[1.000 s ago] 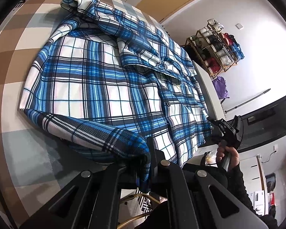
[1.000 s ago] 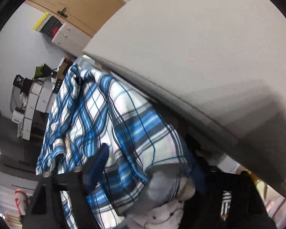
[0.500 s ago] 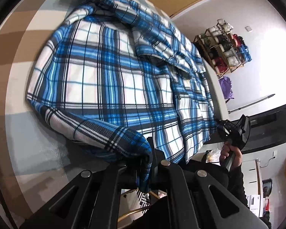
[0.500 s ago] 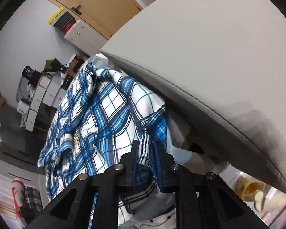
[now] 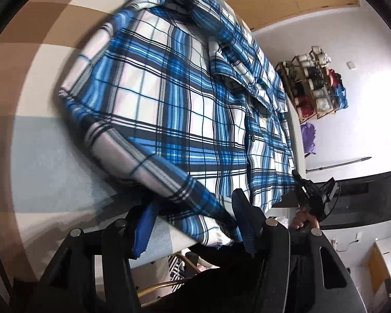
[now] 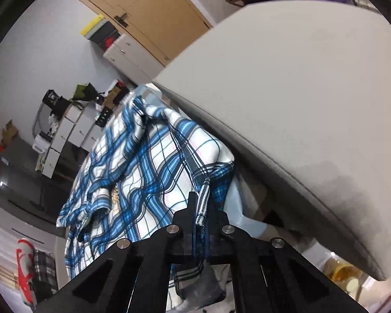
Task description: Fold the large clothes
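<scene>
Plaid shirt (image 5: 185,109) on checked table (image 5: 39,140), left hand-held gripper (image 5: 193,216) opening around sleeve, right hand-held gripper (image 6: 202,208) clamped on hem.

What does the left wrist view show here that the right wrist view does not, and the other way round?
Only the left wrist view shows the plaid shirt spread across the checked table cover, the left gripper with jaws opening around a folded edge, and the hand on the right gripper. Only the right wrist view shows the right gripper's shut grip on a shirt edge, the grey cushion above, and white drawers. Both share the shirt and wooden doors.
</scene>
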### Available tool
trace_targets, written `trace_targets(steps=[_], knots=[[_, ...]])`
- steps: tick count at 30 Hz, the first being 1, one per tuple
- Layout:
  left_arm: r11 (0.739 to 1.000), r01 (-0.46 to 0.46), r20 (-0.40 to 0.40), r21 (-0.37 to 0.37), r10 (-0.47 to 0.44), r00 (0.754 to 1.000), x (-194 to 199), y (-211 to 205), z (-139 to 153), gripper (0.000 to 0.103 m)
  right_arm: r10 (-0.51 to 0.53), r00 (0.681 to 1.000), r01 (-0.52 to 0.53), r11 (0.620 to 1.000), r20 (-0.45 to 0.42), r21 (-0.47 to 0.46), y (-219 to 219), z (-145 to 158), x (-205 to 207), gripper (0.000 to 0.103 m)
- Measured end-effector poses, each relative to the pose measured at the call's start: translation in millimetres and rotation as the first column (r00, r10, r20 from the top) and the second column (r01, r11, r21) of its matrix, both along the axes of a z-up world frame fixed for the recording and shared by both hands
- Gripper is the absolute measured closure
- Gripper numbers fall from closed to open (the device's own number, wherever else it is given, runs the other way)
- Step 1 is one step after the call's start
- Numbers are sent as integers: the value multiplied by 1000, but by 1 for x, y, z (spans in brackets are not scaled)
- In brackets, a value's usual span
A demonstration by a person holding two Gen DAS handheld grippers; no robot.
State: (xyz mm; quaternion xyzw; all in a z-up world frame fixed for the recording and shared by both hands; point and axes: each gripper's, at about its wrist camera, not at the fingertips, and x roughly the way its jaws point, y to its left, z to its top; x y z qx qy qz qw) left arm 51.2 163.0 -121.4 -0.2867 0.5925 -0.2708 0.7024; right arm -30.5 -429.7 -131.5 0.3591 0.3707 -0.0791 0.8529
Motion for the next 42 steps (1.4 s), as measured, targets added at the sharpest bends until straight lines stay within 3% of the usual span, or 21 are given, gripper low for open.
trace_targets(steps=[1, 5, 16, 23, 25, 29, 37, 39, 40, 42], knots=[[1000, -20, 5, 18, 20, 1000, -1, 6, 0, 101, 5, 1000, -5, 1000, 9, -2, 0, 2, -1, 100], [996, -78, -13, -36, 78, 997, -9, 19, -1, 103, 33, 999, -34, 999, 32, 4, 1, 8, -4, 101], [995, -92, 2, 40, 92, 996, -53, 21, 10, 103, 103, 994, -104, 994, 26, 33, -7, 28, -36, 101], [989, -93, -34, 118, 98, 995, -26, 15, -4, 103, 116, 993, -116, 993, 15, 26, -7, 27, -28, 101], [990, -87, -50, 114, 93, 994, -20, 15, -8, 94, 127, 992, -128, 991, 23, 31, -4, 28, -26, 100], [995, -93, -34, 29, 94, 995, -19, 13, -4, 54, 160, 987, -161, 987, 32, 20, 4, 28, -20, 100], [992, -123, 25, -21, 123, 992, -14, 8, -2, 38, 170, 984, -172, 985, 47, 31, 3, 24, -21, 100], [994, -113, 61, 3, 113, 992, -14, 0, -1, 39, 170, 984, -172, 984, 52, 37, 1, 23, -22, 100], [994, -103, 79, 27, 100, 992, -16, -5, 1, 41, 171, 984, -173, 984, 54, 40, 1, 22, -22, 100], [992, -81, 69, 97, 74, 995, -22, -11, 0, 89, 173, 983, -175, 984, 58, 39, 2, 22, -23, 100]])
